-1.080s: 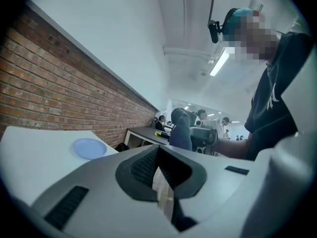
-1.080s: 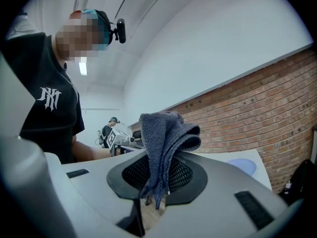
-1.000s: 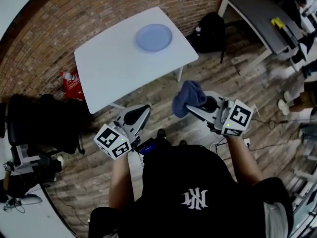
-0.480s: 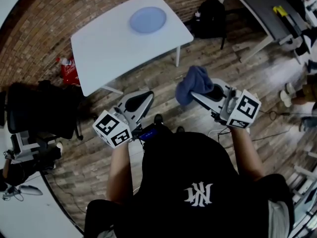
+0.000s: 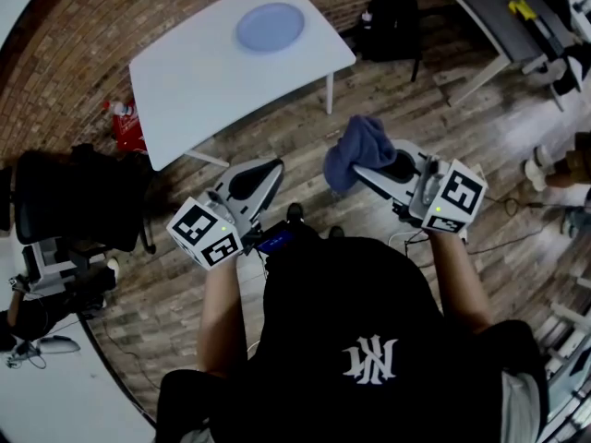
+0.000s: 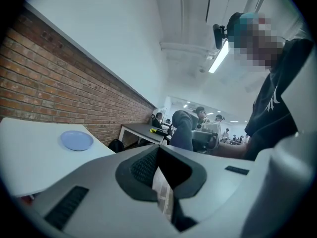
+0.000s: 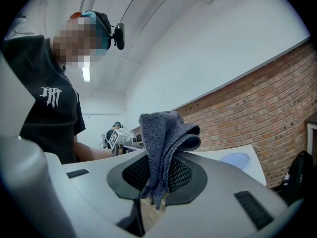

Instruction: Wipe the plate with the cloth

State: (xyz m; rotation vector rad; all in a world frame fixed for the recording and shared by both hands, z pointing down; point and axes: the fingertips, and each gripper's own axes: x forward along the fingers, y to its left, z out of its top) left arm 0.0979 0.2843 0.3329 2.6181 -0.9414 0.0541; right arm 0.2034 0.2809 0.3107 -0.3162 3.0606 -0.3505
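Plate [image 5: 270, 27] sits upper centre, well apart; right gripper [image 5: 365, 172] clenches cloth [image 5: 354, 148], left gripper [image 5: 266, 170] closed, empty. Step to the table [image 5: 199, 95] first, with cloth firmly pinched.

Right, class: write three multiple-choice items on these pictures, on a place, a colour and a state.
1. Where is the plate? A in a sink; B on the table; C on a shelf.
2. What colour is the plate? A pale blue; B red; C green.
3. The cloth is: A spread on the table; B draped over the plate; C clamped in the right tool.
Answers: 1 B, it lies on the white top. 2 A, it shows blue. 3 C, the jaws pinch it.
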